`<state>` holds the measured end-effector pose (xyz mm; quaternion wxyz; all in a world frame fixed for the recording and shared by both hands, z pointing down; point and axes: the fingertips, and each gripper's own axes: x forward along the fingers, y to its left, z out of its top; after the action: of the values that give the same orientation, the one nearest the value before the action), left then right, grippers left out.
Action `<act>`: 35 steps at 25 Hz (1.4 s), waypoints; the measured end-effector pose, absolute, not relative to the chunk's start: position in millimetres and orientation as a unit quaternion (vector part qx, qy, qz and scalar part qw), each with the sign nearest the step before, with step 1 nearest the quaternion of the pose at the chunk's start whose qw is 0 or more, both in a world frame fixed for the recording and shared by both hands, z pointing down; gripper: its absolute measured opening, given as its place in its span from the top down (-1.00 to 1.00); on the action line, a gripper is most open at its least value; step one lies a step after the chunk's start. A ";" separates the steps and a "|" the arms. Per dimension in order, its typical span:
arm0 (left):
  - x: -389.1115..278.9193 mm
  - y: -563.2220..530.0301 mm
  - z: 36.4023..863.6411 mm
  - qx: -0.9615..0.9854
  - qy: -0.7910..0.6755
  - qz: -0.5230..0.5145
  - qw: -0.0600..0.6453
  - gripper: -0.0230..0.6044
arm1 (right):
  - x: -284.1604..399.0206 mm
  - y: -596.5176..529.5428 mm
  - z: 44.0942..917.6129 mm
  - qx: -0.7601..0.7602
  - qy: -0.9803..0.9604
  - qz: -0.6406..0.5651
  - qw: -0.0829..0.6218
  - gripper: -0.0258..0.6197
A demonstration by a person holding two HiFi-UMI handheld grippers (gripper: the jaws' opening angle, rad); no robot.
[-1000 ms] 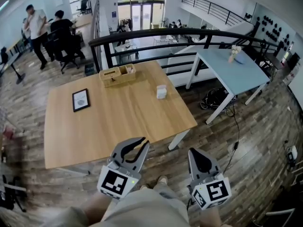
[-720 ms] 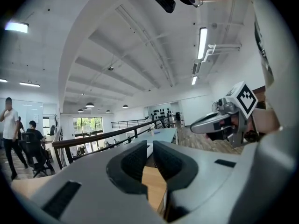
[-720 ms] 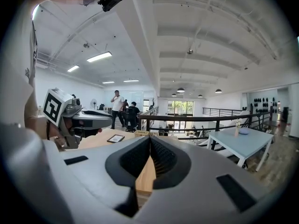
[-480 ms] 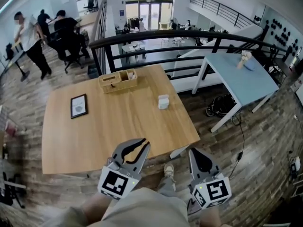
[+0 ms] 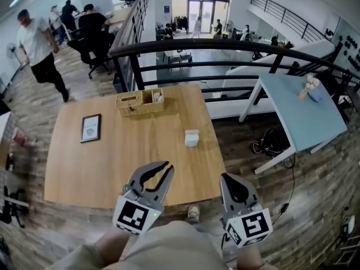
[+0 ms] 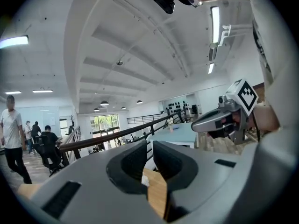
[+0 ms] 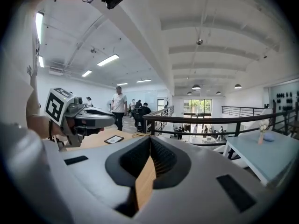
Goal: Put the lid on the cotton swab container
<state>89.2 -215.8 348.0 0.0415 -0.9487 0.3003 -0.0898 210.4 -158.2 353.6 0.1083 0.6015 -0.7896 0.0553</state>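
White container [image 5: 192, 138] stands well beyond left gripper [image 5: 163, 169] and right gripper [image 5: 229, 180].

Two tools: one left tool [image 5: 159, 172], one right tool [image 5: 228, 179], with one marker cube apiece. Two surfaces: one wooden surface [image 5: 112, 162], one pale blue surface [image 5: 298, 114]. Three things on the wooden one: one compartmented box [image 5: 139, 102], one dark framed panel [image 5: 90, 127], one small white container [image 5: 192, 138]. One small cluster [image 5: 311, 88] on the blue one, too small to count. One person in a white shirt [image 5: 36, 44] at upper left, at least two people in dark tops [image 5: 93, 24] behind. One black railing [image 5: 185, 46].
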 end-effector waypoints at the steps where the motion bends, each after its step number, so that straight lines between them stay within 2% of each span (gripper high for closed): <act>1: 95.9 -226.1 346.9 -0.945 0.311 -0.092 0.042 0.75 | 219.8 -169.1 353.3 0.595 -0.795 0.055 0.108 0.83; 13: 141.4 -300.9 354.2 -0.907 0.404 -0.116 0.033 0.75 | 288.7 -265.0 357.1 0.527 -0.842 0.042 0.109 0.83; 24: 129.0 -322.0 349.6 -0.906 0.409 -0.110 0.020 0.85 | 287.1 -294.0 364.0 0.525 -0.842 0.062 0.109 0.84; 35: 122.2 -359.8 359.1 -0.911 0.399 -0.103 0.010 0.85 | 274.2 -341.5 374.5 0.531 -0.837 0.068 0.114 0.84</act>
<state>122.2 -359.8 359.1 0.0102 -0.9109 0.3995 -0.1026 274.2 -341.5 374.5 0.1139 0.5309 -0.8370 0.0679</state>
